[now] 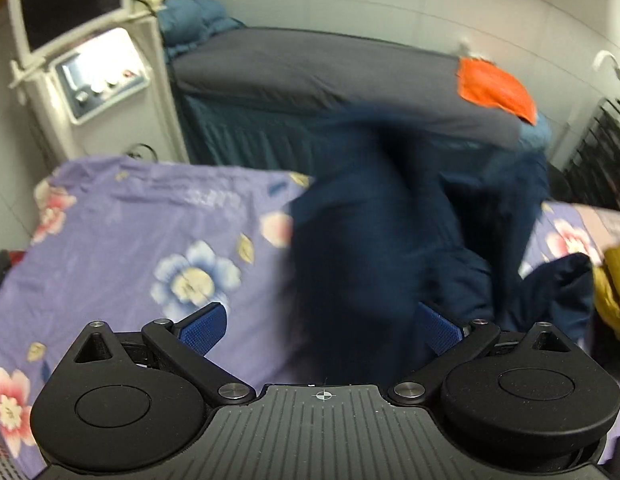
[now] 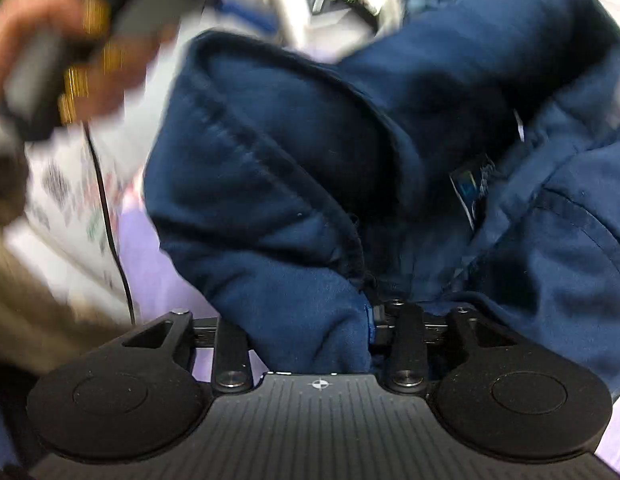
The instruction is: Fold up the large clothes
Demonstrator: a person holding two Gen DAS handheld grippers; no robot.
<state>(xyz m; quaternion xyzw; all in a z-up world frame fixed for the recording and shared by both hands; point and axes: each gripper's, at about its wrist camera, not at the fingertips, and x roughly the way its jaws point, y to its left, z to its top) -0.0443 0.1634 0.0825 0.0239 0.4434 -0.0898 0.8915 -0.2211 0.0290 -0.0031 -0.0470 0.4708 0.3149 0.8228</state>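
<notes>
Left gripper [image 1: 321, 326] spread wide, blue pads [image 1: 204, 326] apart, dark navy hooded jacket [image 1: 373, 240] blurred between and beyond them, bunched on lilac floral bedsheet [image 1: 122, 220]. Farther back in left view only: mustard garment [image 1: 613, 292], grey-covered bed [image 1: 310, 72], orange cloth [image 1: 495, 88], white machine [image 1: 94, 72]. Right gripper [image 2: 369, 316] buried in jacket [image 2: 310, 160]; fingertips hidden, clamped or not impossible to tell. Right view only: garment label [image 2: 475, 184], blurred hand [image 2: 70, 48] top left.

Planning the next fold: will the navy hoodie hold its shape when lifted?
Probably not. The navy hoodie bunches in soft, thick folds by the right hand-held gripper, so it likely flops. Draped over the floral sheet, it looks bulky, perhaps fairly heavy.
</notes>
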